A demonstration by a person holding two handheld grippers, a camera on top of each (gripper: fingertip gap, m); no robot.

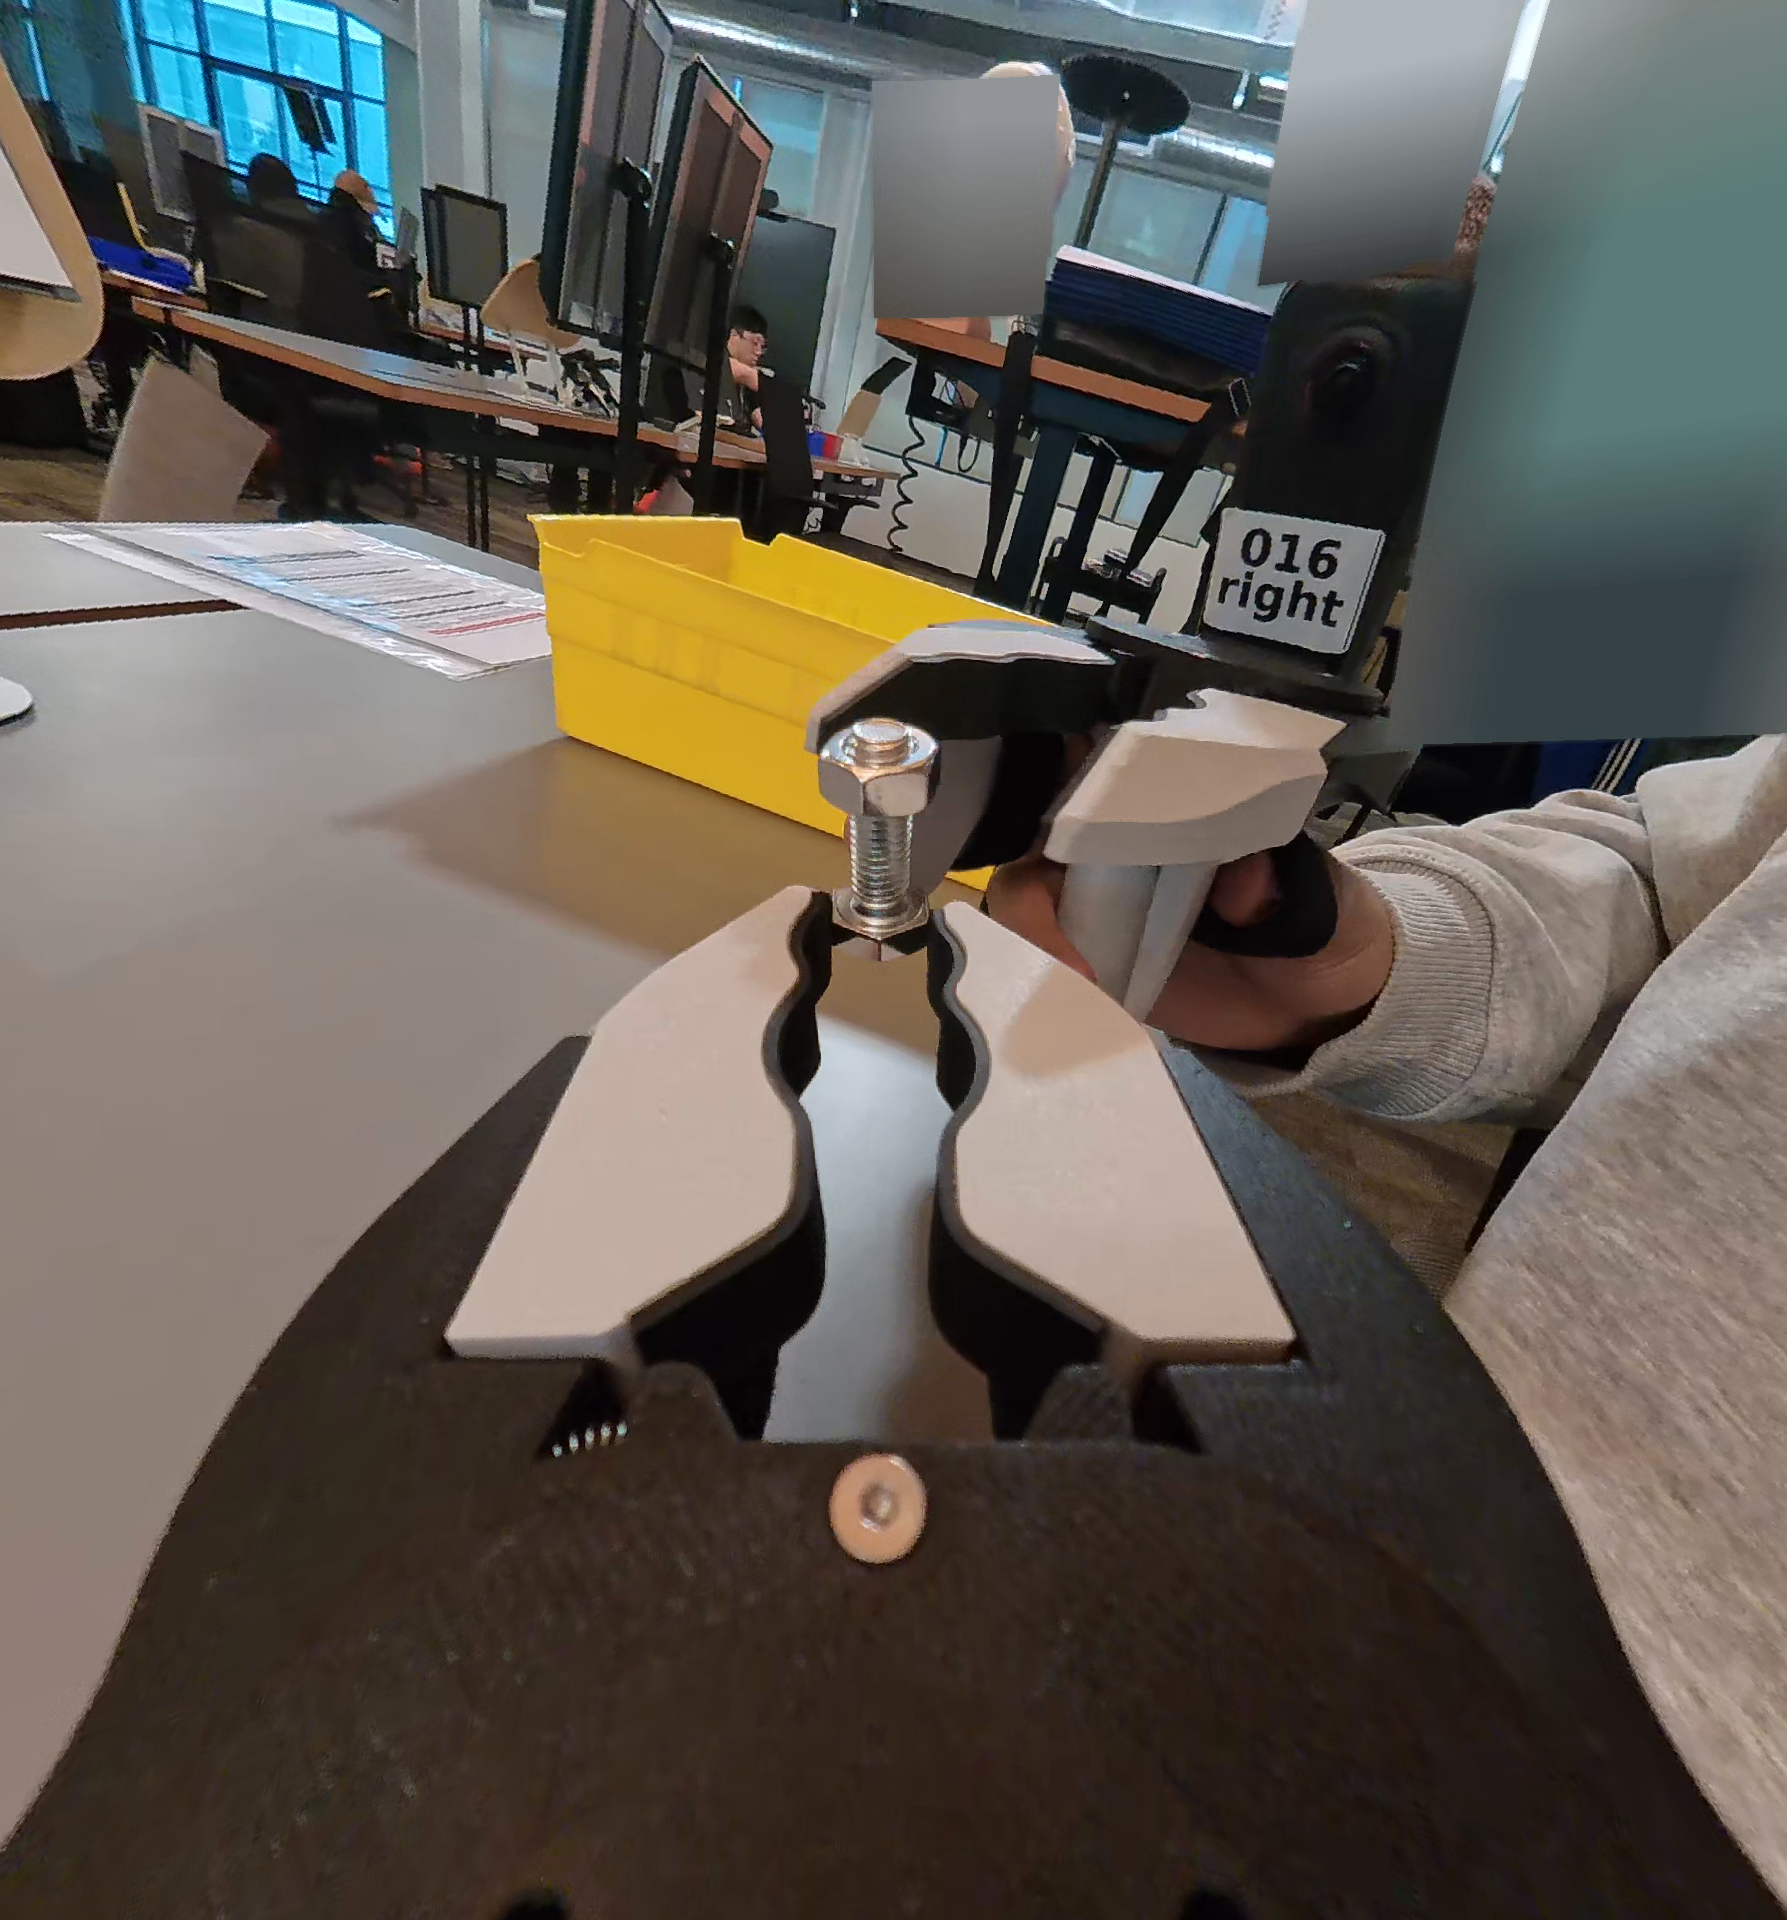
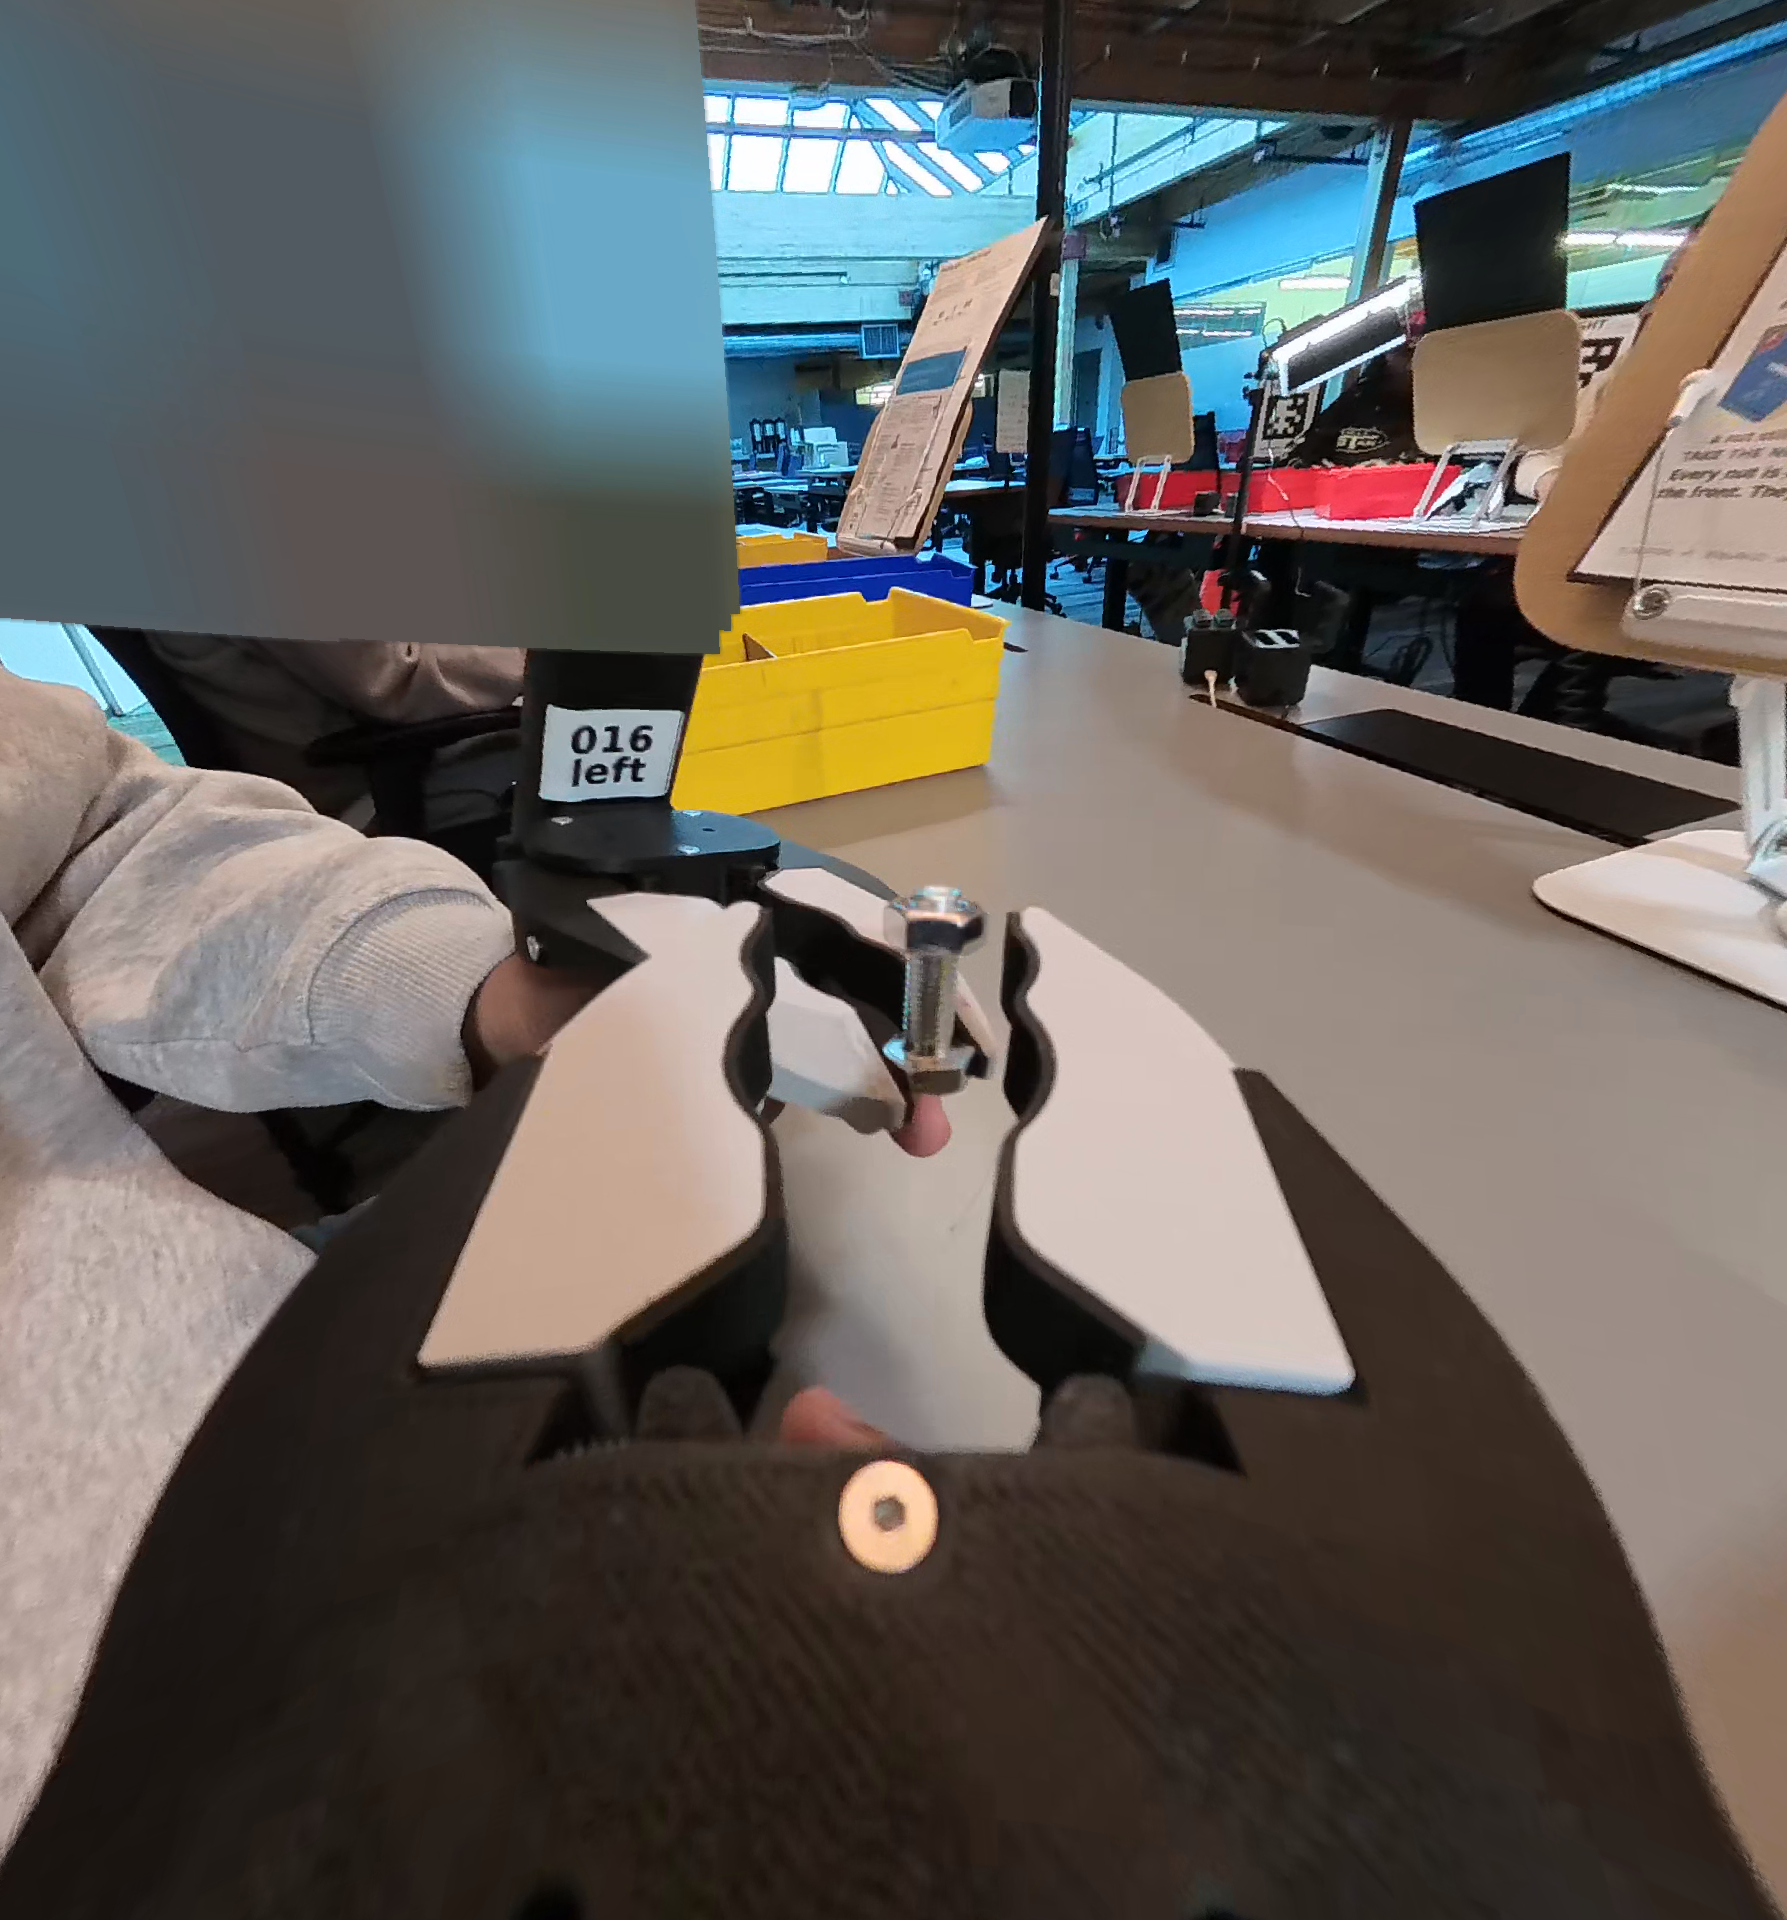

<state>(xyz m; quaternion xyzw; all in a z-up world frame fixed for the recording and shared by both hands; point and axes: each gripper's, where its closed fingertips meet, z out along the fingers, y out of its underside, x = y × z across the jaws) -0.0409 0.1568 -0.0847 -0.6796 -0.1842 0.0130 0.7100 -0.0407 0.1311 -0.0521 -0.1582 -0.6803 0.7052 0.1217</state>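
A silver bolt (image 1: 876,862) stands upright, head down, with a hex nut (image 1: 876,771) near its top end. My left gripper (image 1: 876,916) is shut on the bolt's head and holds it above the grey table (image 1: 245,883). My right gripper (image 1: 941,779) comes in from the right at nut height, one finger on each side of the nut. In the right wrist view my right gripper (image 2: 887,930) is open. The nut (image 2: 934,920) and bolt (image 2: 928,997) stand in the gap nearer the right finger, apart from both. The left gripper (image 2: 930,1070) grips the bolt from below.
A yellow bin (image 1: 681,644) sits on the table behind the bolt; it also shows in the right wrist view (image 2: 837,707), with a blue bin (image 2: 847,577) behind it. A document stand (image 2: 1699,914) and a black mat (image 2: 1491,769) lie to the right. A laminated sheet (image 1: 349,592) lies far left. Both grippers' tips are close together, under 4 cm apart.
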